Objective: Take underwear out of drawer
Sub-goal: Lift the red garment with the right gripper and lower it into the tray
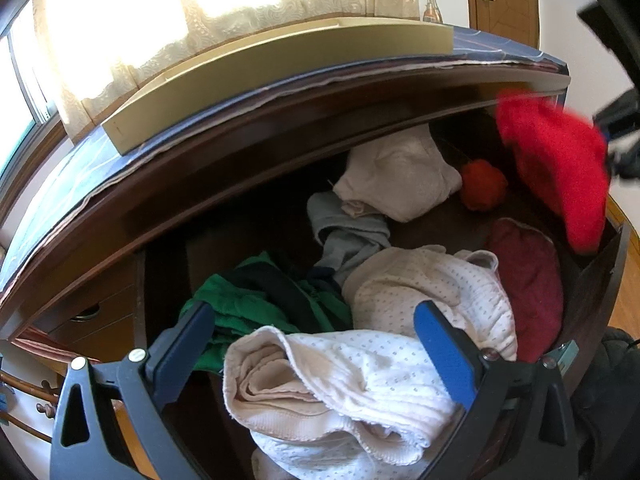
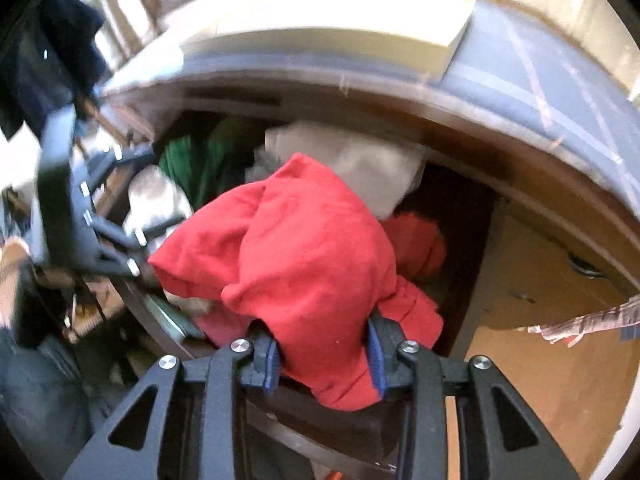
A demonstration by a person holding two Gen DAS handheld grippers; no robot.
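Now we have the red underwear (image 2: 304,264) clamped between the jaws of our right gripper (image 2: 325,354), bunched above the drawer's (image 2: 456,216) right end over the other clothes. Our left gripper (image 1: 316,344) hangs spread and empty over the white dotted garment (image 1: 360,380) nearer us. Next, we judge, comes carrying the red piece clear of the drawer's front edge.

Matt red cloth underwear (image 2: 304,248); dark glossy wood drawer (image 1: 592,280).

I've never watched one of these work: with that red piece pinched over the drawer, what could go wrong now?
1. The red garment is pinched by only a fold in the right gripper, so it might slip back into the drawer.
2. Its hanging end could snag the drawer's edge.
3. The left gripper, open over the white dotted garment, might disturb the pile.
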